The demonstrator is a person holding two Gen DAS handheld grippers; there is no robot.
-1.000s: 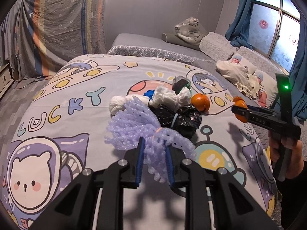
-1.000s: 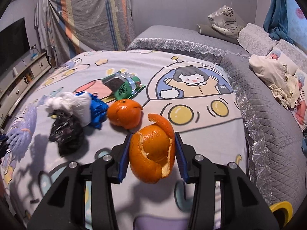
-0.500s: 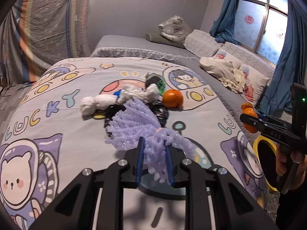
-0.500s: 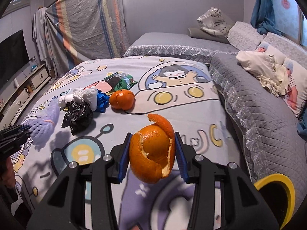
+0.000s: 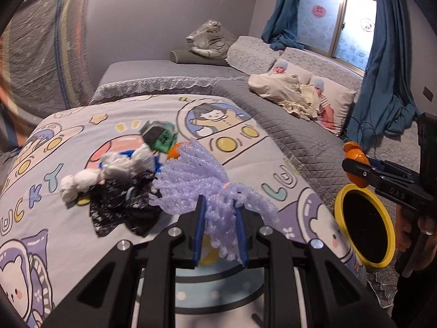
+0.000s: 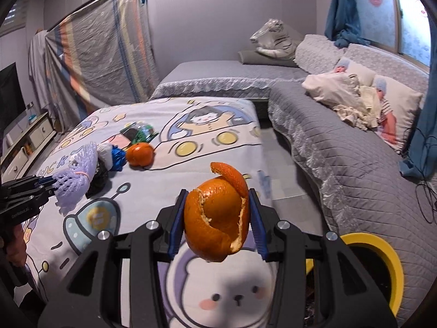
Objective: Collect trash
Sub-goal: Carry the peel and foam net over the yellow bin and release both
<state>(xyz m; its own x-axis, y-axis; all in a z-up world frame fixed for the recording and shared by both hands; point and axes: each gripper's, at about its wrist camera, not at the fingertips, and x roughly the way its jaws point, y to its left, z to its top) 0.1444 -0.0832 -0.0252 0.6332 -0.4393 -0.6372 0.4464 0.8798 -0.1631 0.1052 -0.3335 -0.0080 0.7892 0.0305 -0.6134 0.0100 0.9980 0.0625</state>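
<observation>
Both grip: left gripper [image 5: 220, 229] pinching foam net [image 5: 196, 183], right gripper [image 6: 215, 228] orange peel [image 6: 217, 218] (bin [image 6: 393, 262] half cut off).

Black tool [image 5: 220, 233], blue pads [image 5: 198, 232], silver screws.

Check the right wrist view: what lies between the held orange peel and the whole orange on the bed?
Only bare cartoon-print bedsheet lies between the orange peel and the whole orange.
</observation>
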